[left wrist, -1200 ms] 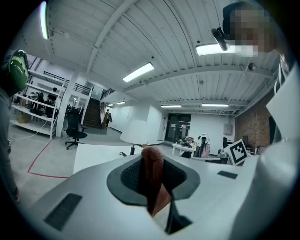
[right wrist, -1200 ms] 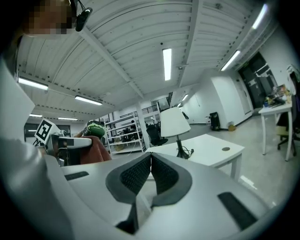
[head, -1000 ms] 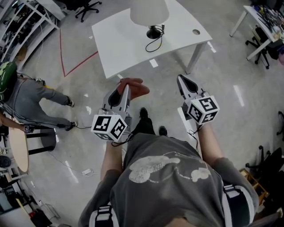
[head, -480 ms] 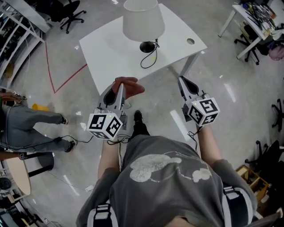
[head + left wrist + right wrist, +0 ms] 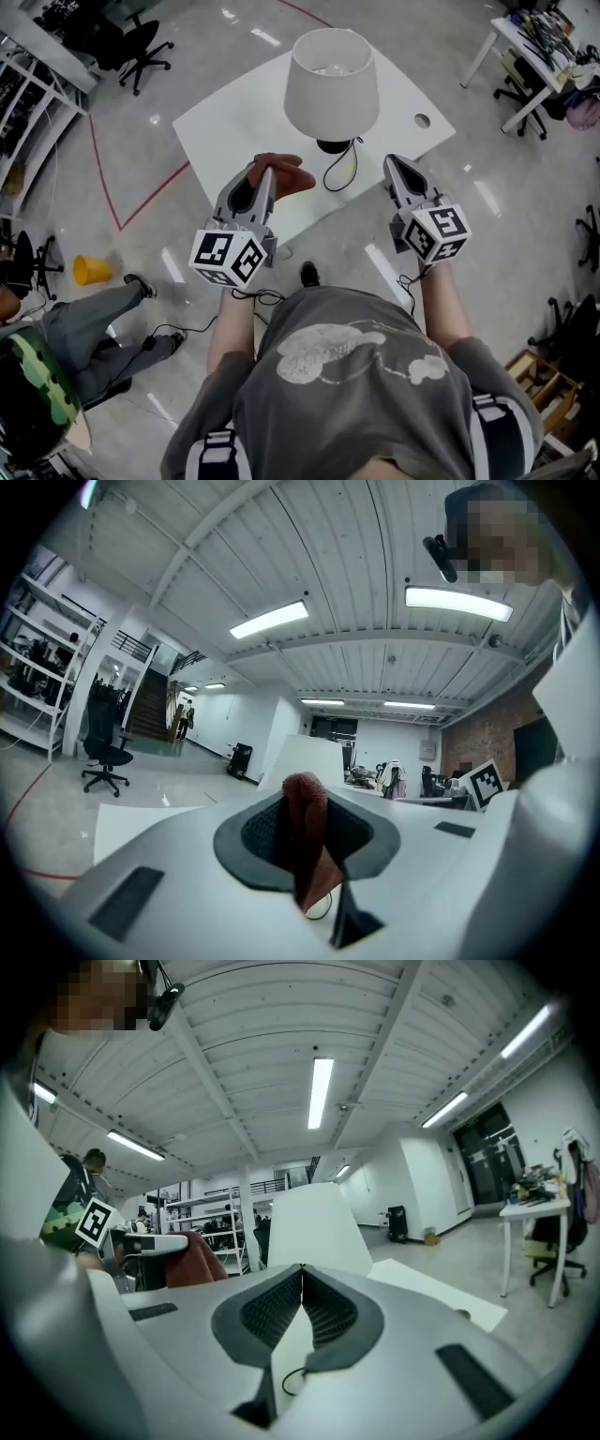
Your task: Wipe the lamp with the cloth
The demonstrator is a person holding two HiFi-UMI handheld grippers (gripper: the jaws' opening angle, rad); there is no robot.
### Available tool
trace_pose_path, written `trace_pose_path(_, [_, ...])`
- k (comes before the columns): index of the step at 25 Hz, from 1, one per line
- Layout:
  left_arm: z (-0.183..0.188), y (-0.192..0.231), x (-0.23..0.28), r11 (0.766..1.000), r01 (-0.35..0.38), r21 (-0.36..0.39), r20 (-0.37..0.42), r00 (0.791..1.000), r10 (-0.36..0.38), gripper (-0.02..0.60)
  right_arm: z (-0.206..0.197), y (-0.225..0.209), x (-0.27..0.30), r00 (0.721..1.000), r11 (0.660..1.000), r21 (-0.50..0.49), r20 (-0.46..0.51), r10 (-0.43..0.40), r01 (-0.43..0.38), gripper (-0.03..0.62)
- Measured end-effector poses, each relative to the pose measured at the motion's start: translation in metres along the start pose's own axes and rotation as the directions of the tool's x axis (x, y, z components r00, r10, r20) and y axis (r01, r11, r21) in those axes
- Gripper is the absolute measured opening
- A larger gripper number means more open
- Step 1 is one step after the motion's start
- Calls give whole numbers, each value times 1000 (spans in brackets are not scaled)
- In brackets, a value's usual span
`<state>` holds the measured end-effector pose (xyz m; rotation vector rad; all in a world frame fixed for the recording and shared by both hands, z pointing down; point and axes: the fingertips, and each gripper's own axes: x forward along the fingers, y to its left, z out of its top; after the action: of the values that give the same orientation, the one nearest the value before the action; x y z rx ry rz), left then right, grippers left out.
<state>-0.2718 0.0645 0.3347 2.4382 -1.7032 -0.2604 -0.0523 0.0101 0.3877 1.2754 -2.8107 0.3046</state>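
Because the cloth is soft and limp, it should drape over whatever it rubs, and a pinch at one edge looks enough to carry it. The table lamp stands on the white desk ahead of both grippers. It seems light and top-heavy, so steadying it near the base is probably wiser than pressing the shade. The left gripper has its fingers clamped on the cloth. The right gripper has its fingers closed together, with nothing between them.
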Motion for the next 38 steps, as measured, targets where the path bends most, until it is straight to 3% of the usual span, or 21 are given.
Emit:
trace_pose_path(6, [60, 86, 45, 997, 72, 15, 12, 997, -72, 71, 33, 16, 79, 996, 996, 10, 12, -87, 87, 5])
trace_pose_path(9, [74, 110, 59, 993, 111, 30, 15, 994, -111, 71, 35, 20, 95, 991, 991, 9, 14, -133, 133, 5])
trace_pose_path(15, [66, 95, 91, 986, 155, 55, 12, 988, -155, 71, 27, -10, 80, 982, 982, 4, 14, -189, 189, 5])
trace_pose_path(23, [65, 105, 129, 990, 130, 54, 2, 992, -130, 71, 29, -48, 91, 980, 980, -2, -13, -199, 199, 5])
trace_pose_path(33, [117, 117, 199, 986, 111, 124, 78, 990, -121, 71, 53, -84, 119, 982, 982, -3, 3, -190, 190, 5])
trace_pose_path(38, [134, 110, 237, 979, 147, 142, 102, 981, -162, 71, 53, -95, 129, 984, 984, 2, -3, -180, 180, 5])
